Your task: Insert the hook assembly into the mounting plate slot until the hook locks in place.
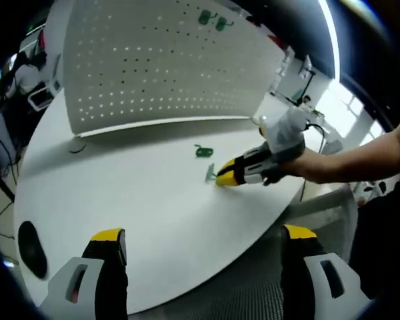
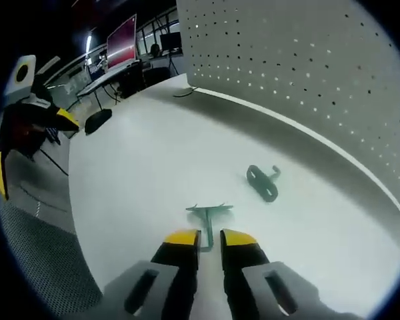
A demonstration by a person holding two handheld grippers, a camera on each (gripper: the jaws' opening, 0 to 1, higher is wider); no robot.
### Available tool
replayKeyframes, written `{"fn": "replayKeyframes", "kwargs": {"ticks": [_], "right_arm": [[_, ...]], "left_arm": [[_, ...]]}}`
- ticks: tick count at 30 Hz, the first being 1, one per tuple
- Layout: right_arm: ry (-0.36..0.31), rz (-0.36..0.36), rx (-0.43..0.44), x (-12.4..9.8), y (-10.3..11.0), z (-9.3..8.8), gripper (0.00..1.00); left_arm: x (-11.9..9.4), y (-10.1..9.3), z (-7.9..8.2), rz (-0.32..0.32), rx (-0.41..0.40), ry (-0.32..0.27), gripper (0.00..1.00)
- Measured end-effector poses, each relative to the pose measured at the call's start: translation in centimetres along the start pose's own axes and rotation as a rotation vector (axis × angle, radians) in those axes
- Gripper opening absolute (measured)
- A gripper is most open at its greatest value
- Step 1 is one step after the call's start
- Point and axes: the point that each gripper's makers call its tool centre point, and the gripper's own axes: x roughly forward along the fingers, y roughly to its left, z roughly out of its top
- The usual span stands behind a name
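Pinching the stem of the green hook assembly [image 2: 209, 215] between nearly closed jaws, the right gripper [image 2: 210, 241] holds it at the white table [image 2: 140, 167]. Just beyond lies the green mounting plate [image 2: 263, 181], near the perforated pegboard [image 2: 307, 73]. The left gripper [image 1: 203, 241] hangs spread wide at the table edge, holding nothing.

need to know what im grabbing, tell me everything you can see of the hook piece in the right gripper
The hook piece is small, dark green and metal-looking: a thin stem topped by a flat crossbar, T-shaped in the right gripper view. The right gripper is closed on the stem's near end, yellow tips pinching it, with the crossbar pointing away toward the pegboard. It sits low at the white table, casting a faint shadow; whether it touches is unclear. In the left gripper view it shows at the gripper's tip.
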Motion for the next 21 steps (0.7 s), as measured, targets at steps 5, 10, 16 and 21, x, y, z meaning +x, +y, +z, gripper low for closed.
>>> {"fn": "replayKeyframes", "kwargs": {"ticks": [5, 10, 16, 21], "right_arm": [[-0.003, -0.007, -0.073, 0.1, 0.1, 0.1, 0.05], [-0.005, -0.012, -0.219, 0.3, 0.6, 0.1, 0.01], [-0.021, -0.026, -0.043, 0.2, 0.0, 0.1, 0.00], [-0.096, 0.010, 0.116, -1.1, 0.0, 2.0, 0.00]], "left_arm": [[0.1, -0.1, 0.0, -0.004, -0.003, 0.005, 0.97], [0.1, 0.1, 0.0, 0.006, 0.007, 0.012, 0.96], [-0.2, 0.1, 0.3, 0.018, 0.024, 0.006, 0.96], [-0.2, 0.0, 0.5, 0.024, 0.042, 0.006, 0.96]]}}
